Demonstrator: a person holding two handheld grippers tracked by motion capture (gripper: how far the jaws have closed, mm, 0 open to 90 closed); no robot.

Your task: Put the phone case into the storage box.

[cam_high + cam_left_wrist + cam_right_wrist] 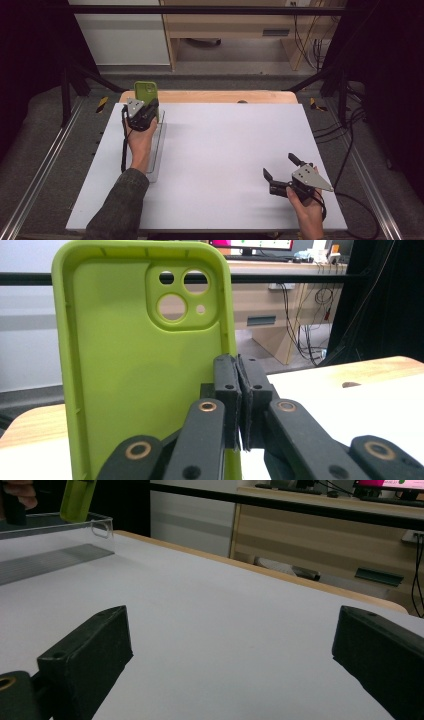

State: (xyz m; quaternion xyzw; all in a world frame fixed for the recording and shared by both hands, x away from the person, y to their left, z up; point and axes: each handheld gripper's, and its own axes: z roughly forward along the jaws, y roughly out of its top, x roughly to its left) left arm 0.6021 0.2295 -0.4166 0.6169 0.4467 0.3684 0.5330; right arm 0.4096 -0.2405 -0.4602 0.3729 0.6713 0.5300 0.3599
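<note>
A lime-green phone case [146,91] stands upright above the far left of the white table, with its inner side and camera cut-outs facing the left gripper view [130,365]. My left gripper [152,107] [239,367] is shut on the case's side edge, its pads pressed together over the rim. The case hangs over the far end of a clear plastic tray [159,142]. My right gripper [282,167] [230,655] rests near the table's front right, open wide with nothing between its fingers. In the right gripper view the case [77,497] is far off at top left.
The clear tray [95,527] lies lengthwise along the table's left side under my left forearm. A wooden strip [210,96] borders the table's far edge. Black frame bars and cables run along both sides, and wooden furniture stands behind.
</note>
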